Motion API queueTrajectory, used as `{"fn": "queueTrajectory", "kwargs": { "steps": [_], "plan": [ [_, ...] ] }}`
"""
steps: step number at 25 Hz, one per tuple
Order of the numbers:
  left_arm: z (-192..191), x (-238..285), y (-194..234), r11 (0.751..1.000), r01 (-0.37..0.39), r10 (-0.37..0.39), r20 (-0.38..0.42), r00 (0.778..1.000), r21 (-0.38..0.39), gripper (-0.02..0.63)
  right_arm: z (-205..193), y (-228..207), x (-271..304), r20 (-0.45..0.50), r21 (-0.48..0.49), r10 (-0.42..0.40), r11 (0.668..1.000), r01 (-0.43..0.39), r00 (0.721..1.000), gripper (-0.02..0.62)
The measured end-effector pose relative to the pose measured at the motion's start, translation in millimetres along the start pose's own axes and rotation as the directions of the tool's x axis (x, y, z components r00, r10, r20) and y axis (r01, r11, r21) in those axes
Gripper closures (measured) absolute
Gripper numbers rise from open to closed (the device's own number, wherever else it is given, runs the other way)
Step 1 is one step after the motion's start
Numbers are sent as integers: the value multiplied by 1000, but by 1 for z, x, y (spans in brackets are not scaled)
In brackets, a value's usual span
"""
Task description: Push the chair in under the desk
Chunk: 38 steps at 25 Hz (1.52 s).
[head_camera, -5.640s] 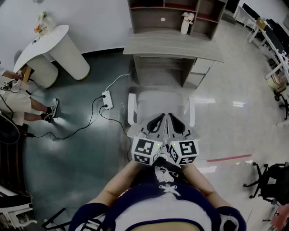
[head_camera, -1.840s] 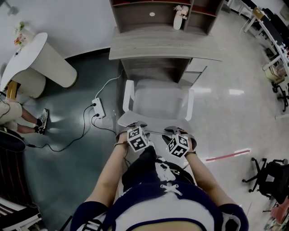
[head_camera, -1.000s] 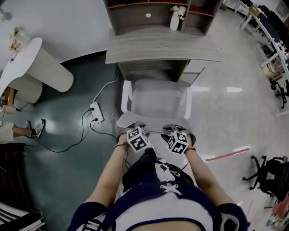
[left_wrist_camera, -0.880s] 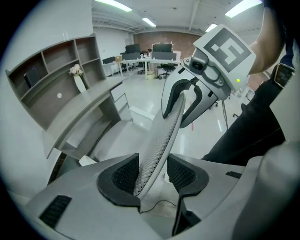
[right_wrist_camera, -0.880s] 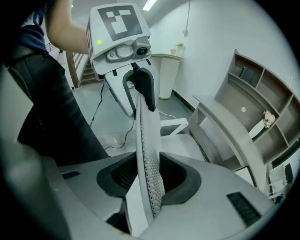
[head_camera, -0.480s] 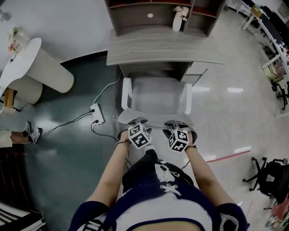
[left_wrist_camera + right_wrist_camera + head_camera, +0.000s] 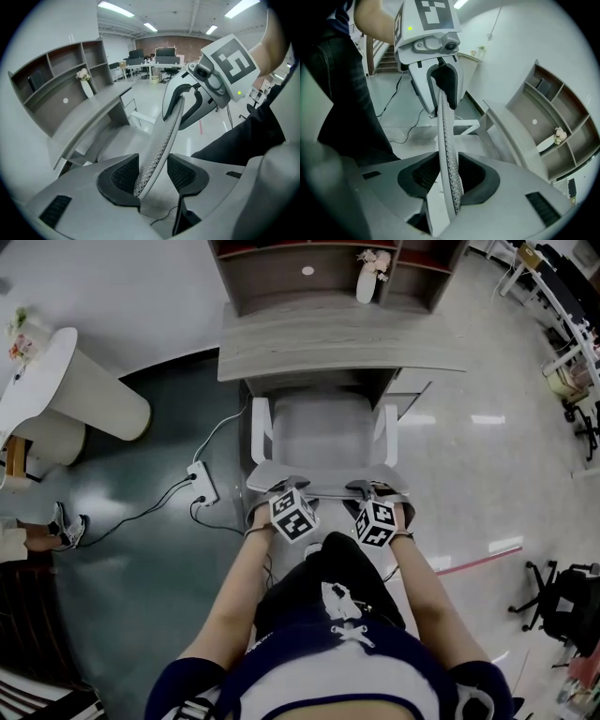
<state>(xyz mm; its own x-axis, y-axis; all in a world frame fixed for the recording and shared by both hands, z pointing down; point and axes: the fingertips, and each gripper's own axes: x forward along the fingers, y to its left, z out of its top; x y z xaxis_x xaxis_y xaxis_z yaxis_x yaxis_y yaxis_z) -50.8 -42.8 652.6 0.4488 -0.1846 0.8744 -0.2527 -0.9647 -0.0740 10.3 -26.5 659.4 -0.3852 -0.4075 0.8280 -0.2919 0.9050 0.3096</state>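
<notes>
In the head view, a white chair (image 7: 319,432) faces the grey wooden desk (image 7: 337,343), the front of its seat just under the desk's edge. Its mesh backrest (image 7: 323,486) is nearest me. My left gripper (image 7: 286,486) is shut on the left part of the backrest's top edge and my right gripper (image 7: 370,488) on the right part. In the left gripper view the backrest (image 7: 164,136) runs between the pads of the left gripper (image 7: 152,173), with the right gripper (image 7: 187,101) further along it. The right gripper (image 7: 447,176) holds the backrest (image 7: 446,140) the same way.
A power strip (image 7: 200,482) with trailing cables lies on the floor left of the chair. A white round table (image 7: 66,381) stands far left. The desk's shelf holds a vase (image 7: 366,282). Red tape (image 7: 469,559) and a black office chair (image 7: 562,601) are at the right.
Both grippers went from hovering together over the chair to gripping its backrest. The chair has since rolled forward with them, its seat closer under the desk.
</notes>
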Motion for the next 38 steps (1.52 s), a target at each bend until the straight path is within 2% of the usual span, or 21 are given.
{"fn": "queueTrajectory", "kwargs": {
  "steps": [7, 24, 38],
  "plan": [
    [14, 8, 27, 1000, -25, 25, 20, 999, 5, 416, -4, -28, 11, -18, -17, 36, 999, -37, 999, 491],
    [34, 19, 65, 1000, -18, 19, 25, 1000, -13, 416, -9, -72, 25, -10, -43, 69, 997, -70, 998, 492],
    [52, 31, 90, 999, -36, 37, 37, 999, -34, 417, -21, -107, 35, -17, -79, 52, 996, -53, 999, 492]
  ]
}}
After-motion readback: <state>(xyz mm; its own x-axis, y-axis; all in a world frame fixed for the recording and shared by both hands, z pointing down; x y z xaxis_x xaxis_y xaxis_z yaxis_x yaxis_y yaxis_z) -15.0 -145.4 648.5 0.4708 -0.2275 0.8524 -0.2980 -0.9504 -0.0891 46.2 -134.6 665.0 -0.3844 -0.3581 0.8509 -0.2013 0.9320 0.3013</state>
